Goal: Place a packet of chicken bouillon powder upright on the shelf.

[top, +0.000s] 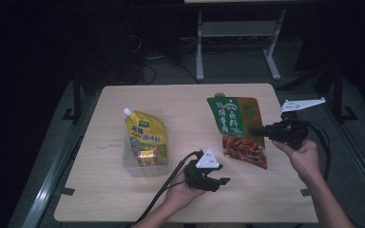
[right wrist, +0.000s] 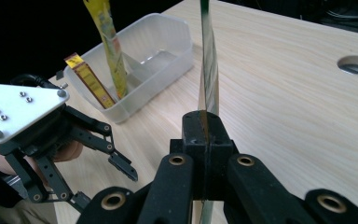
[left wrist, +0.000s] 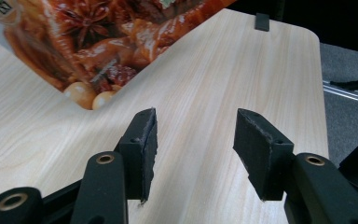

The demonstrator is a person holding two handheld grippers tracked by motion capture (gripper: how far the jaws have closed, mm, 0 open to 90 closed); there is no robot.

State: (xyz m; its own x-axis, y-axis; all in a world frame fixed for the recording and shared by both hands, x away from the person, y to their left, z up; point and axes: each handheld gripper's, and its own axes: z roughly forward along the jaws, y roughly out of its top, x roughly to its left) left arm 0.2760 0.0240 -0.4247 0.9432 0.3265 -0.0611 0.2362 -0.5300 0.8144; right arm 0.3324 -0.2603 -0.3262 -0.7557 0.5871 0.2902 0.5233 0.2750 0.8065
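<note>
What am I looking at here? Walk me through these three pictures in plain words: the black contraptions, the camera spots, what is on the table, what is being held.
There is no robot here: a person holds a hand-operated two-jaw tool in each hand. The high view looks down on the wooden table from above the person's side. The other two pictures come from cameras riding on each tool, looking along its black jaws.

On the table stands a clear plastic bin holding a yellow spouted sauce pouch.

The right tool is shut on the edge of a green and red seasoning pouch, holding it up off the table; its own camera sees that pouch edge-on.

The left tool is open with nothing between its jaws, near the pouch's lower corner.
</note>
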